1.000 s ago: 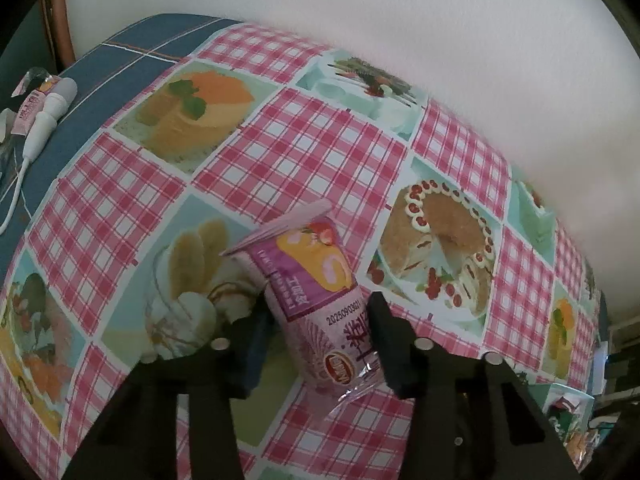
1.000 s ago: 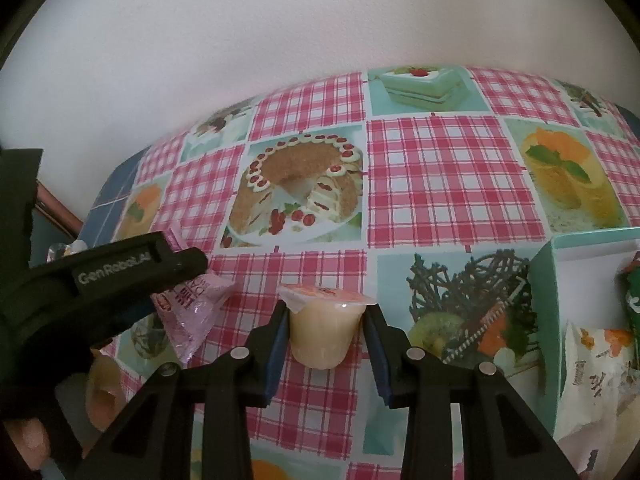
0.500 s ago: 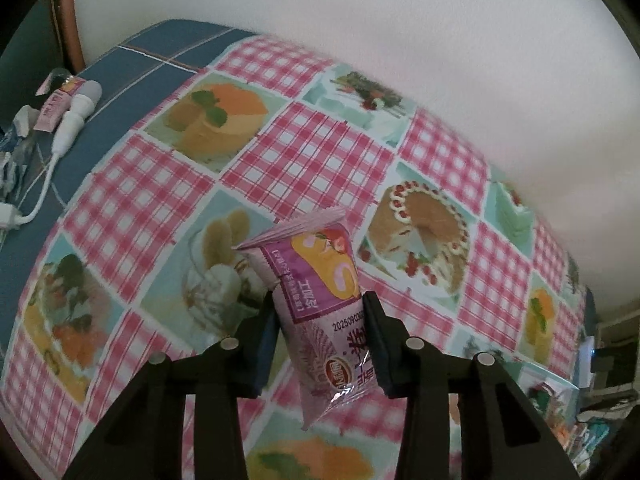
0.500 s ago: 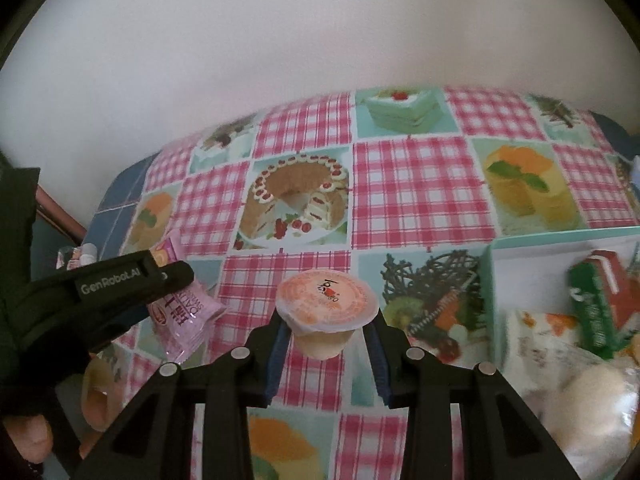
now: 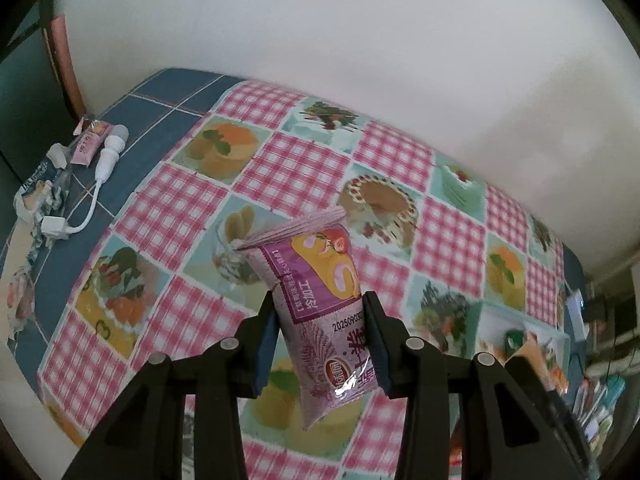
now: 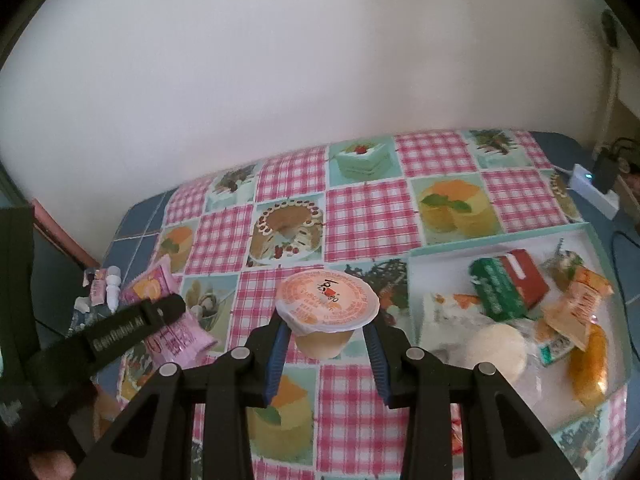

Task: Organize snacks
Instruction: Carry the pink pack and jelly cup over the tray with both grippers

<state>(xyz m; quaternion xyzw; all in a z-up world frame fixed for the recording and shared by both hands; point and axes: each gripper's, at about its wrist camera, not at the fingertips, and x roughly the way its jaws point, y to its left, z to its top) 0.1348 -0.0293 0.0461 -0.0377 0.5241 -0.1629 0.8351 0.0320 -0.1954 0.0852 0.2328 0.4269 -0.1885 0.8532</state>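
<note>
Two grippers are each clamped on a snack and held above the table. The left gripper (image 5: 320, 336) has its jaws pressed against the sides of a purple cake packet (image 5: 320, 304), which stands nearly upright between them with its crimped top edge pointing away and its lower end hanging below the pads, clear of the tablecloth (image 5: 192, 216). The right gripper (image 6: 326, 334) grips a jelly cup (image 6: 327, 304) by its walls, the orange printed foil lid facing up above the blue pads. In the right wrist view the left gripper shows at the lower left as a black arm with white lettering, the purple packet caught at its tip, and part of a hand (image 6: 52, 466) is visible beneath it. To the right of the cup lies a white tray (image 6: 416, 280) with a pale green rim, holding several snacks: a round cream-coloured cake in clear wrap (image 6: 496, 346), a green packet (image 6: 494, 290), a red carton (image 6: 526, 274) and orange packets (image 6: 580, 304). Further off, the checked cloth with its pictures of cakes and fruit runs back to a white wall (image 6: 280, 60). At the left edge of the table, on the blue tiled surface, lie a small pink sachet (image 5: 90, 142), a white cable (image 5: 106, 160) and some crumpled wrappers (image 5: 40, 188). At the far right corner sits a white power strip (image 6: 592, 188) with a black plug in it.
</note>
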